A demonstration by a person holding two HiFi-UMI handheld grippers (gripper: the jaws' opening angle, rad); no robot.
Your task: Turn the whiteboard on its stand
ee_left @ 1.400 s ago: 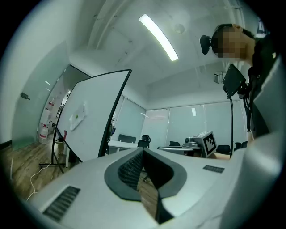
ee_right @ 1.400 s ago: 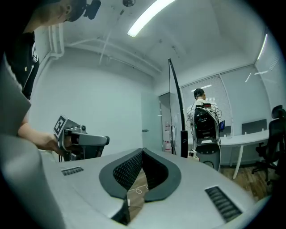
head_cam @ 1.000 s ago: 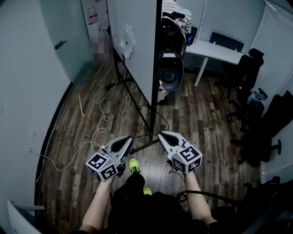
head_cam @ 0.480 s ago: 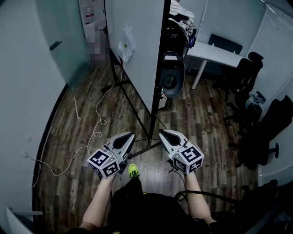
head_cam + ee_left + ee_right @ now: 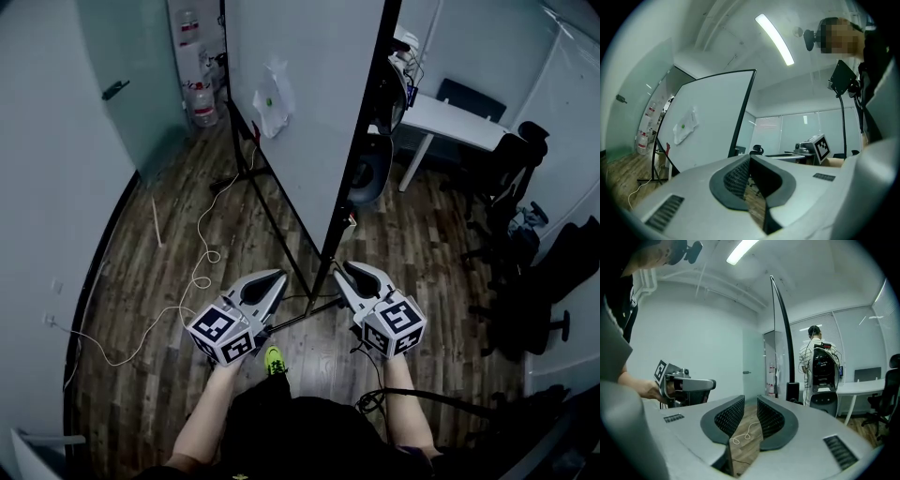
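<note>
A tall whiteboard [image 5: 300,94] stands upright on its black stand [image 5: 277,220] on a wooden floor [image 5: 141,281], its dark side edge turned toward the person and just ahead of both tools. The left hand-held gripper [image 5: 267,284] has its jaws pressed together at the tips with nothing between them. The right hand-held gripper [image 5: 349,274] has its jaws slightly apart and opening, also with nothing between them. Neither touches the board.

Several things could go wrong from here. The frame edge is thin and smooth, so a light pinch may slip and let the board swing freely. A white cable [image 5: 202,253] trails across the floor beside the stand (it could snag under a foot as the stand pivots). The far end of the board sits near a white table [image 5: 450,117], so a wide turn may strike it. A sheet of paper [image 5: 275,98] stuck on the board could come loose.
</note>
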